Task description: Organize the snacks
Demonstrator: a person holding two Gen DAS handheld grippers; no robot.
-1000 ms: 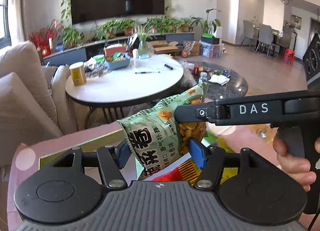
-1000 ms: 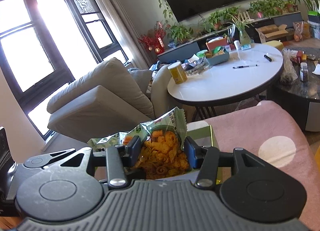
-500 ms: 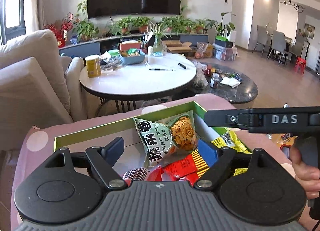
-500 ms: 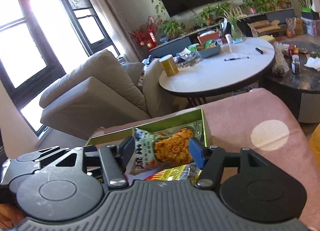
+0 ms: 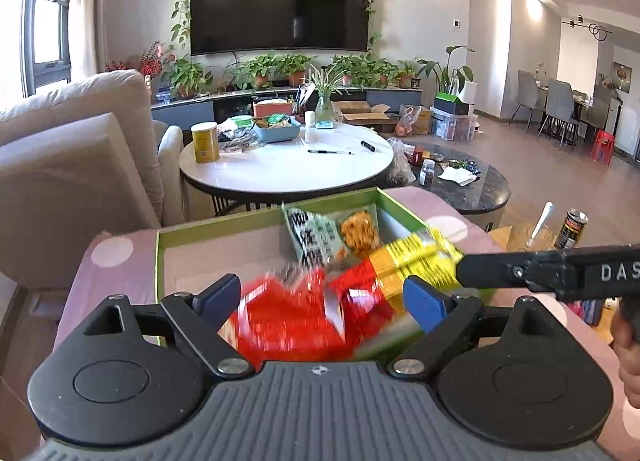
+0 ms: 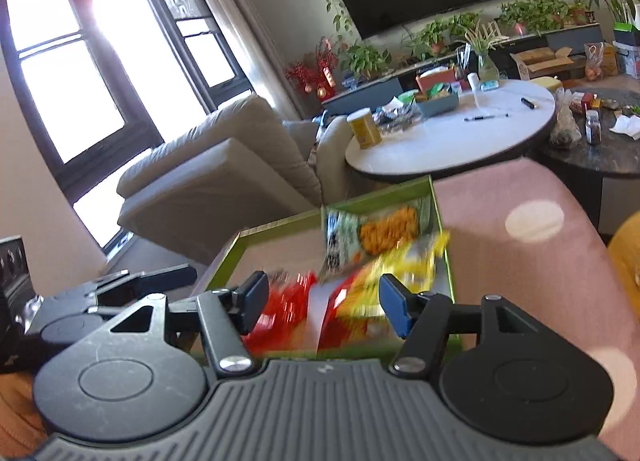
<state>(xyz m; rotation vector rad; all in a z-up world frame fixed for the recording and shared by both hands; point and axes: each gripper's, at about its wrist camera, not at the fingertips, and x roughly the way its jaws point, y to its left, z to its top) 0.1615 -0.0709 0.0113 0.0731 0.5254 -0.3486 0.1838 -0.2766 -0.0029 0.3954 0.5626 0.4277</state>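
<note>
A green-rimmed box lies on a pink dotted cloth. In it, at the far right, lies a pale green snack bag with orange crisps showing. Nearer lie a yellow packet and red packets, blurred. My left gripper is open and empty above the red packets. My right gripper is open and empty over the box's near part. The right gripper's black body crosses the left wrist view at the right.
A round white table with a yellow can, a blue basket and pens stands behind the box. A beige sofa is at the left. A dark low table with bottles is at the right. A can stands at far right.
Both grippers held the green snack bag a second ago, let it go into the box, and have pulled back toward me. The bag now lies in the box's far right.
</note>
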